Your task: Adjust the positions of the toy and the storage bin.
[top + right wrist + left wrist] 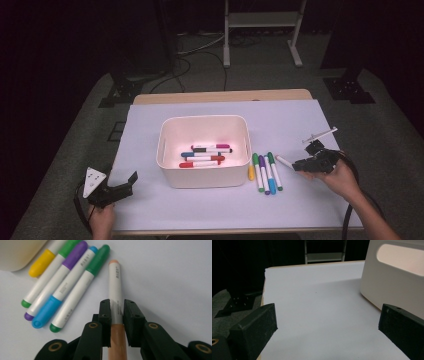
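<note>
In the right gripper view my right gripper (116, 305) is shut on a white marker with a peach-orange cap (115, 280), its pads pressing the barrel on both sides. In the high view that gripper (300, 166) is at the right of the table, with the marker (284, 161) pointing left toward a row of several markers (265, 172). The row lies beside a white bin (204, 120) holding several markers (206, 155). My left gripper (131, 183) rests near the table's front left corner. Its jaws stand open (328, 315) with nothing between them.
The row in the right gripper view has yellow (41, 262), green, purple (75, 253) and blue-capped markers just left of the held one. The bin's wall with a handle slot (394, 280) stands right of the left gripper. A white sheet (210, 210) covers the table.
</note>
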The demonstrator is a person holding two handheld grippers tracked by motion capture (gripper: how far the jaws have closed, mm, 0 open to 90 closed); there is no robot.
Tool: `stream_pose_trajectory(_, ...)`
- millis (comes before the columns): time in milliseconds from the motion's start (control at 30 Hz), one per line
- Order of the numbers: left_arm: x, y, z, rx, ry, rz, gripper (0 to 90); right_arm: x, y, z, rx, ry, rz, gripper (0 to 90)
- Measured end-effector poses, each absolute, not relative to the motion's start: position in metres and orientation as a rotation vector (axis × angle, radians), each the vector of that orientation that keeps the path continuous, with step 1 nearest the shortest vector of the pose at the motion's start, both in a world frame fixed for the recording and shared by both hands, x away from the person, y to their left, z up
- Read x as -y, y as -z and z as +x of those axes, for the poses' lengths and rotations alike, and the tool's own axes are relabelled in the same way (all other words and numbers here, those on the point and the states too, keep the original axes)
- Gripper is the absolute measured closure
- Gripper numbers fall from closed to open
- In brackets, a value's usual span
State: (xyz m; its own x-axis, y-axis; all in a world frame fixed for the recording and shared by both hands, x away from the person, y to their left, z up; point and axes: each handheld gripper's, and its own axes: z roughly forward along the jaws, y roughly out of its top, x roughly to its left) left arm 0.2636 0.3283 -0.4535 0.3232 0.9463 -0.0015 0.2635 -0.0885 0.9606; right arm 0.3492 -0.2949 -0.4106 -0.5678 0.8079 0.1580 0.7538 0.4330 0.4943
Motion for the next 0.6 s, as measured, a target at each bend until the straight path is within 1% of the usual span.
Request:
stream_pose_trajectory(300,-0.328,0.453,0.264,-1.131,-0.851,1.583,0.5,0.292,0.43,0.352,-2.577,-0.773,1.409,75.2)
stream_pose_trajectory(433,-0.328,0.453,0.264,-1.131,-0.849,1.579,0.5,0.284,0.433,0.356,-2.574,-0.728,1.372,69.6)
stream_pose_trajectory(500,-0.328,0.454,0.264,-1.132,-0.848,1.578,0.5,0.282,0.432,0.357,-2.572,-0.73,1.363,68.8)
stream_pose_trajectory(533,-0.328,0.454,0.264,-1.132,-0.848,1.578,0.5,0.28,0.433,0.357,-2.568,-0.715,1.357,68.9)
stream_pose_trajectory(600,-0.328,0.453,0.264,-1.13,-0.848,1.579,0.5,0.276,0.432,0.357,-2.55,-0.675,1.326,75.7)
